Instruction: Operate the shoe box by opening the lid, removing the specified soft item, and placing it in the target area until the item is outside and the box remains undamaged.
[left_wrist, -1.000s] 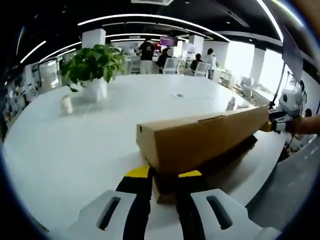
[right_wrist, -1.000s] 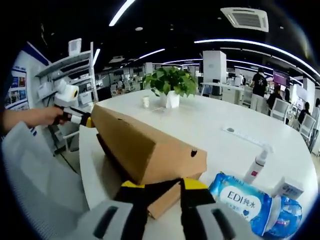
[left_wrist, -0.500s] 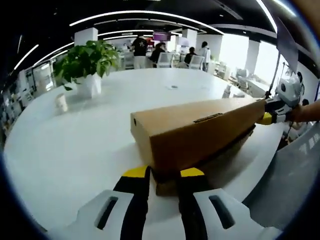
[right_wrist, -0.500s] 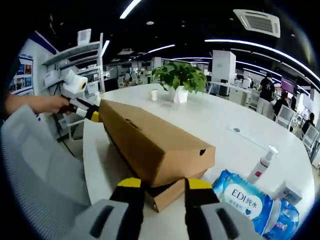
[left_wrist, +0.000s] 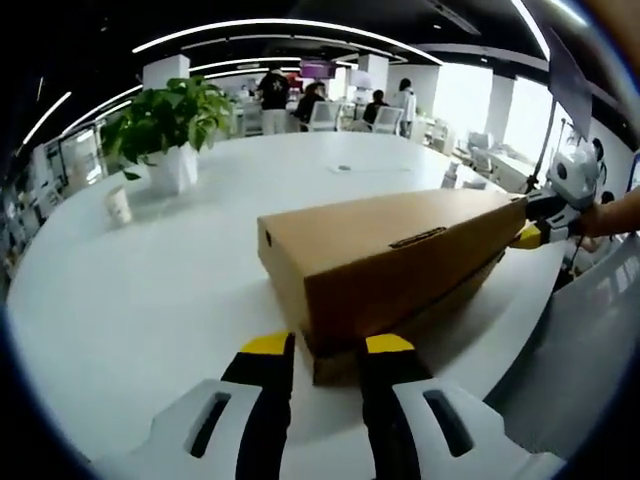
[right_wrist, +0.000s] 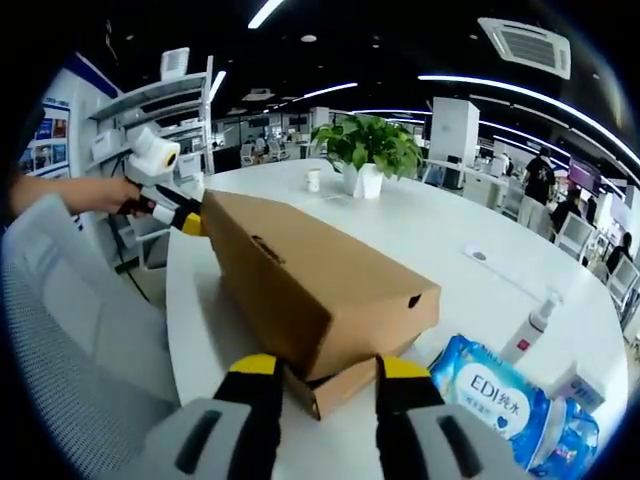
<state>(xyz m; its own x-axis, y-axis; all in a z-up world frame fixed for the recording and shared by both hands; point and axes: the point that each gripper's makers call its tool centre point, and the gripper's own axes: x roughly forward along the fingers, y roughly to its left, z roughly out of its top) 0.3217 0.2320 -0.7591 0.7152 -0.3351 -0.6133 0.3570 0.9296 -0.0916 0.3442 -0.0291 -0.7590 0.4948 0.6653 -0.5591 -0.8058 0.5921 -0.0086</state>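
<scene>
Task status: early stage. The lid (left_wrist: 390, 235) of the cardboard shoe box (left_wrist: 400, 265) is raised off the base at one long side but not removed; a dark gap shows beneath its lower edge, and the base (right_wrist: 340, 385) protrudes under the lid corner in the right gripper view. The soft item is not visible, so its removal and placement are judged to be outstanding.

Left gripper view, left to right: a paper cup (left_wrist: 118, 205) and a potted plant (left_wrist: 165, 125) stand far back on the white round table (left_wrist: 130, 310), well apart from the box. The left gripper (left_wrist: 327, 350) sits at the near short end of the box, its yellow-tipped jaws apart, one at each side of the box corner; no clamping on the cardboard is visible. The box runs away to the right, where the other gripper meets its far end.

Right gripper view, left to right: the other gripper shows at the far short end of the box, touching the lid edge. The right gripper (right_wrist: 320, 368) has its jaws apart, straddling the near corner of the base, with no confirmed grip. To the right, a blue pack of wet wipes (right_wrist: 505, 395) lies just beside the box, with a spray bottle (right_wrist: 528, 330) behind it.

Remaining, by judgement: lift the lid clear, extract the item, set it down, and avoid creasing the cardboard.
</scene>
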